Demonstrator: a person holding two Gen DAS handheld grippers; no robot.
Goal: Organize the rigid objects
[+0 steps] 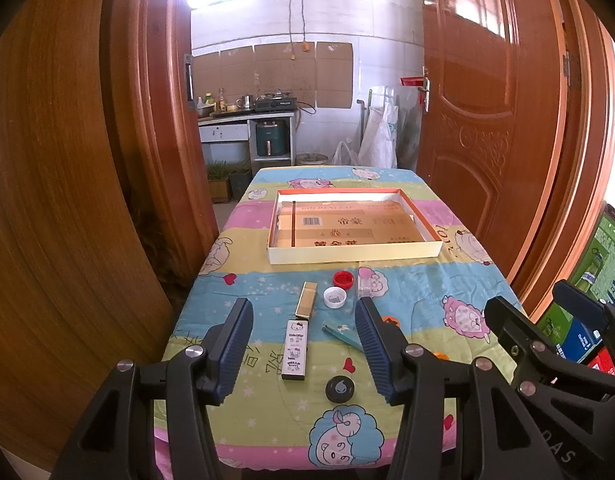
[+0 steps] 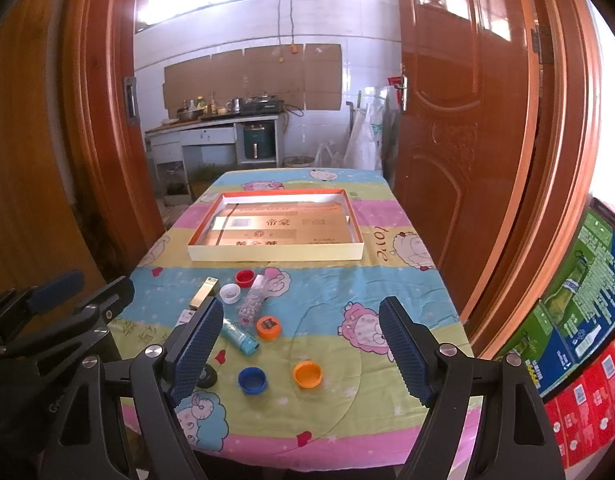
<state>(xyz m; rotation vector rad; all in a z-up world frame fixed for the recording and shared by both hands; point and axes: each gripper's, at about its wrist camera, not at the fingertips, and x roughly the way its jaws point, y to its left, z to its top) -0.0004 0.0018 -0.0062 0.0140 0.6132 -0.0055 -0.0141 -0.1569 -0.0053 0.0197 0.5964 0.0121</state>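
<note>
A shallow open box [image 1: 353, 255] [image 2: 275, 254] lies at the far middle of the table. Small items lie nearer: a gold case [image 1: 306, 299] [image 2: 203, 292], a white cartoon-print case [image 1: 296, 349], a teal lighter [image 1: 341, 334] [image 2: 239, 336], a red cap [image 1: 343, 279] [image 2: 244, 277], a white cap [image 1: 334, 296] [image 2: 230, 293], a black cap [image 1: 339, 389], a clear tube [image 2: 253, 300], two orange caps [image 2: 268, 327] [image 2: 307, 374] and a blue cap [image 2: 252, 380]. My left gripper [image 1: 303, 312] hangs open above the cases. My right gripper [image 2: 301, 312] hangs open above the caps. Neither holds anything.
A cartoon-print cloth [image 1: 407, 296] covers the table. Wooden doors [image 1: 487, 120] [image 2: 467, 120] stand on both sides of a doorway to a kitchen. Printed cartons [image 2: 579, 312] are stacked at the right of the table.
</note>
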